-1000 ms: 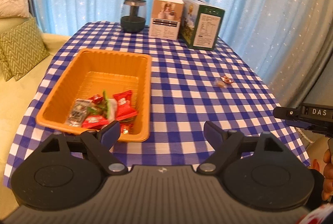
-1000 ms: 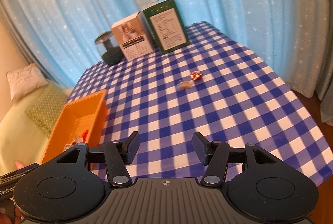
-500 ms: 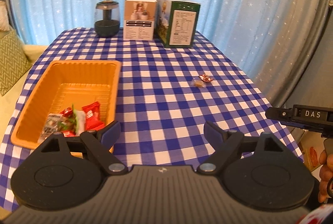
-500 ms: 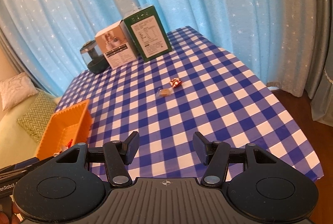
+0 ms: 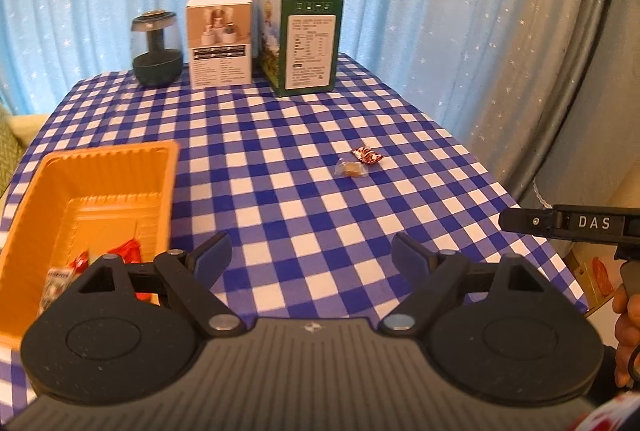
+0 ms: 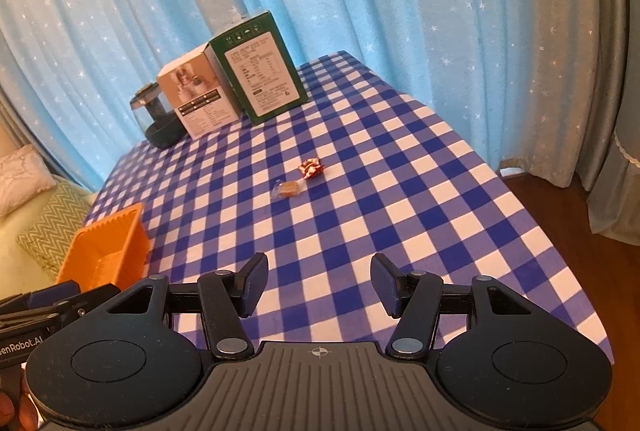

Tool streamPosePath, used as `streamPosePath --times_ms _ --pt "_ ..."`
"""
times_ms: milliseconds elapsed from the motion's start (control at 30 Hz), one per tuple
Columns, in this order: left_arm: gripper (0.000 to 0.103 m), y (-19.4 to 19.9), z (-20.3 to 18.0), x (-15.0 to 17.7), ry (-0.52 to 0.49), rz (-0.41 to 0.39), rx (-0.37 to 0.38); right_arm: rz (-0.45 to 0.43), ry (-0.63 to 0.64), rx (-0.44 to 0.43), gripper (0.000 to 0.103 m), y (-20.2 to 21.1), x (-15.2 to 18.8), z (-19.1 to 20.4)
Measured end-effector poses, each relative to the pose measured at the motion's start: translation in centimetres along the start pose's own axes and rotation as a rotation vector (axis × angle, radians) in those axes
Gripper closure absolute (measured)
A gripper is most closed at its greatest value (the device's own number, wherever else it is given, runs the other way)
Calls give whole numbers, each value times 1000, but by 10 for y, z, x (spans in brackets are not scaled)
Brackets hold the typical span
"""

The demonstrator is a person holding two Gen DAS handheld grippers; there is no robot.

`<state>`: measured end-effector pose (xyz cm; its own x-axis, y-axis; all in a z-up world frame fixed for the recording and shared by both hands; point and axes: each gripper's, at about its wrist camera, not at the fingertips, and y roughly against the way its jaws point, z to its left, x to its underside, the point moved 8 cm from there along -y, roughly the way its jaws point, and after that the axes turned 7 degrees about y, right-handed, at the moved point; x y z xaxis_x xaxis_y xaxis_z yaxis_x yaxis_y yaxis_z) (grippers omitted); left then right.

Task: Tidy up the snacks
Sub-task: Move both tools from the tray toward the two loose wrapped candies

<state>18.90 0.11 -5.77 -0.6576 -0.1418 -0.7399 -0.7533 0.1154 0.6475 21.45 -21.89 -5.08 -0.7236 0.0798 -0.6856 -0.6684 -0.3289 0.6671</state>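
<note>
Two wrapped candies lie side by side mid-table: a red one (image 5: 366,156) (image 6: 311,168) and a clear-wrapped tan one (image 5: 352,169) (image 6: 289,189). An orange basket (image 5: 120,167) (image 6: 106,247) at the left holds several red and white snack packets (image 5: 124,251). My left gripper (image 5: 310,257) is open and empty over the near table edge, just right of the basket. My right gripper (image 6: 318,281) is also open and empty, well short of the candies. The right tool's body (image 5: 576,225) shows at the right of the left wrist view, a hand (image 5: 628,327) below it.
A dark green jar (image 5: 157,51), a white box (image 5: 221,41) and a green box (image 5: 306,43) stand at the far edge of the blue checked tablecloth (image 5: 300,191). Starry blue curtains hang behind. A sofa with cushions (image 6: 44,223) is at the left, wooden floor (image 6: 580,231) at the right.
The left gripper has swung right: the basket slid to the left edge of its view and the candies came toward the middle. The right view shifted slightly, the candies nearer its centre. Both stay open.
</note>
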Motion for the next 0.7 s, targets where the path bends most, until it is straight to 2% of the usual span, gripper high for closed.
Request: streamPosePath --times_ms 233,533,700 --pt "18 -40 -10 -14 -62 23 20 2 10 8 46 -28 -13 -7" --pt "19 -109 -19 -37 -241 63 45 1 14 15 46 -81 -35 -19" --pt "23 -149 -25 -41 -335 94 45 -2 -12 20 46 -113 -45 -28"
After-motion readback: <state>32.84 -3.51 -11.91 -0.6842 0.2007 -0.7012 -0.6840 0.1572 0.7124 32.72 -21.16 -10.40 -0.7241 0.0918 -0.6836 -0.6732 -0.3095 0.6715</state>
